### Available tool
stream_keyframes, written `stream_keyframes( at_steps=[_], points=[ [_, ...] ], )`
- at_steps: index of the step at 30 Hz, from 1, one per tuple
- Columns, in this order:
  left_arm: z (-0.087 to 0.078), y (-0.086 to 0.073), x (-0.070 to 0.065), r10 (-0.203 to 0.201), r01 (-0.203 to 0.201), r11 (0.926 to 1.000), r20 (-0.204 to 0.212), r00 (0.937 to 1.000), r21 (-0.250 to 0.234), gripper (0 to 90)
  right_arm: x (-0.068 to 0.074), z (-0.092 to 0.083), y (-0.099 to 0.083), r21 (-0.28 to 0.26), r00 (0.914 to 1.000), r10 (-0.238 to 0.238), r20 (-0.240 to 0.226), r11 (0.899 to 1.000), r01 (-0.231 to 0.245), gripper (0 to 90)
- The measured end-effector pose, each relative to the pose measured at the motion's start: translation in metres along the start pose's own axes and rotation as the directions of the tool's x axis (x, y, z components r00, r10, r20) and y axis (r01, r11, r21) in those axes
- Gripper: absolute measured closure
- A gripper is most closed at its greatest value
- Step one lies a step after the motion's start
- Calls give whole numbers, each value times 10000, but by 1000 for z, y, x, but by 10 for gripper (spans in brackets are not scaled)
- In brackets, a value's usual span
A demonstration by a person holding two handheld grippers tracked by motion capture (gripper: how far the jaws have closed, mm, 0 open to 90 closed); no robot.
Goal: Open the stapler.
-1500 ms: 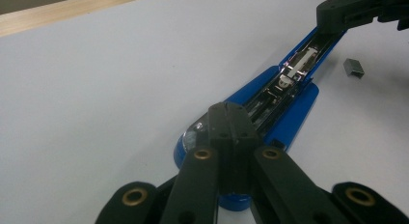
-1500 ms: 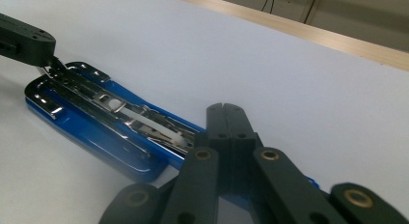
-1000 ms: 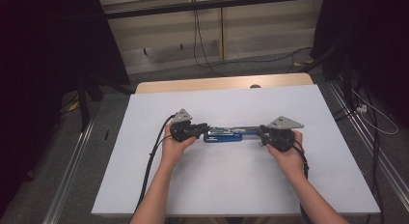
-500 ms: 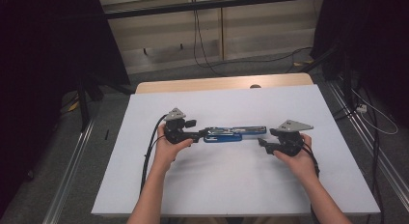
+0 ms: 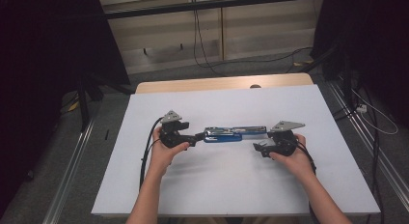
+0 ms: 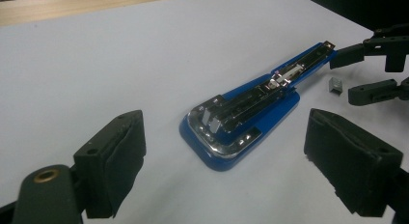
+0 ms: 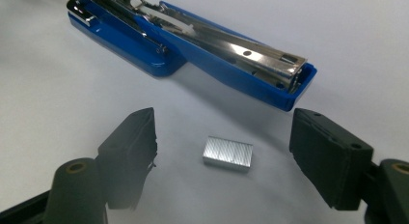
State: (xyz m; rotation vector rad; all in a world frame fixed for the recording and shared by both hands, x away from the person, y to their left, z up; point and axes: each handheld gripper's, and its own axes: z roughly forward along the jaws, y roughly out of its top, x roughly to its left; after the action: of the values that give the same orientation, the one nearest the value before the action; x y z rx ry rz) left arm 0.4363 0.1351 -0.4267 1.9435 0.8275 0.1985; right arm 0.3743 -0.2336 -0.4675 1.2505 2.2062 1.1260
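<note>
Right gripper view has the small silver block of staples (image 7: 227,153) lying flat on the white desk (image 7: 58,79), just short of the open end of the blue plastic stapler with its chrome magazine swung open (image 7: 193,43). The right gripper (image 7: 222,151) stands wide, one black jaw either side of the block and neither touching it, so the step in hand looks like picking the staples up to load them.

To do it well, I would lower the jaws until the pads (image 7: 132,147) sit level with the block's thin sides, then close slowly and squarely; the strip is low, slick and glued only lightly, so a skewed or hard pinch could tip it or snap it apart. Keeping it level matters, since it must drop legs-down into the channel of the stapler.

In the left gripper view the left gripper (image 6: 241,171) is also spread wide, holding nothing, with the rounded hinge end of the stapler just ahead of it. Closing it on that end would steady the stapler against sliding on the smooth desk while the staples go in
</note>
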Motion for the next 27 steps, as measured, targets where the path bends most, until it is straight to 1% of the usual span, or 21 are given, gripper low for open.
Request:
stream_keyframes(
  at_steps=[4, 7, 9, 10, 11, 12, 13, 15, 18, 20, 21, 22, 24, 26, 27],
  points=[
    [-1, -1, 2, -72, 73, 10000, -52, 10000, 68, 147, 0, 4, 1, 311, 9999, 18, -104, 9995, -15, 265],
    [-1, -1, 2, -58, 58, 10000, -73, 10000, 46, 147, 1, 7, 3, 556, 9995, -197, -237, 9982, 210, 276],
    [-1, -1, 2, -56, 56, 10000, -69, 10000, 35, 147, 1, 7, 3, 561, 9993, -213, -291, 9982, 229, 276],
    [-1, -1, 2, -59, 59, 10000, -68, 10000, 22, 147, 0, 6, 2, 506, 9993, -153, -348, 9986, 170, 313],
    [-2, -1, 2, -63, 63, 10000, -73, 10000, 16, 147, 0, 6, 2, 506, 9993, -153, -348, 9986, 170, 313],
    [-2, -1, 2, -65, 65, 10000, -78, 9999, 22, 147, 0, 6, 2, 478, 9991, -179, -383, 9987, 197, 336],
    [-2, -1, 2, 1, -1, 10000, -95, 10000, 37, 147, 1, 5, 2, 483, 9988, -255, -417, 9985, 275, 345],
    [-3, 0, 2, 8, -8, 10000, -100, 9999, 73, 147, 3, 4, 1, 502, 9980, -427, -469, 9977, 450, 368],
    [-3, 0, 1, -35, 35, 10000, -80, 10000, -21, 145, 4, 1, -1, 536, 9972, -522, -543, 9970, 551, 382],
    [-4, 0, 1, -29, 29, 10000, -87, 10000, 4, 144, 4, -2, -3, 541, 9963, -577, -644, 9967, 612, 400],
    [-5, 0, 1, -2, 2, 10000, -106, 9999, 0, 144, 4, -7, -6, 546, 9953, -608, -758, 9964, 650, 438],
    [-5, 0, 1, -4, 4, 10000, -113, 9999, -3, 144, 4, -7, -6, 546, 9953, -608, -758, 9964, 650, 438],
    [-6, 1, 0, -1, 0, 10000, -104, 9999, -76, 144, 3, -10, -7, 604, 9946, -586, -859, 9961, 640, 469],
    [-6, 1, 0, -28, 27, 9999, -88, 10000, -117, 144, 4, -14, -9, 686, 9934, -629, -964, 9952, 697, 494],
    [-6, 1, 0, -33, 32, 9999, -88, 10000, -115, 144, 5, -15, -9, 738, 9917, -742, -1049, 9939, 821, 514]
  ],
)
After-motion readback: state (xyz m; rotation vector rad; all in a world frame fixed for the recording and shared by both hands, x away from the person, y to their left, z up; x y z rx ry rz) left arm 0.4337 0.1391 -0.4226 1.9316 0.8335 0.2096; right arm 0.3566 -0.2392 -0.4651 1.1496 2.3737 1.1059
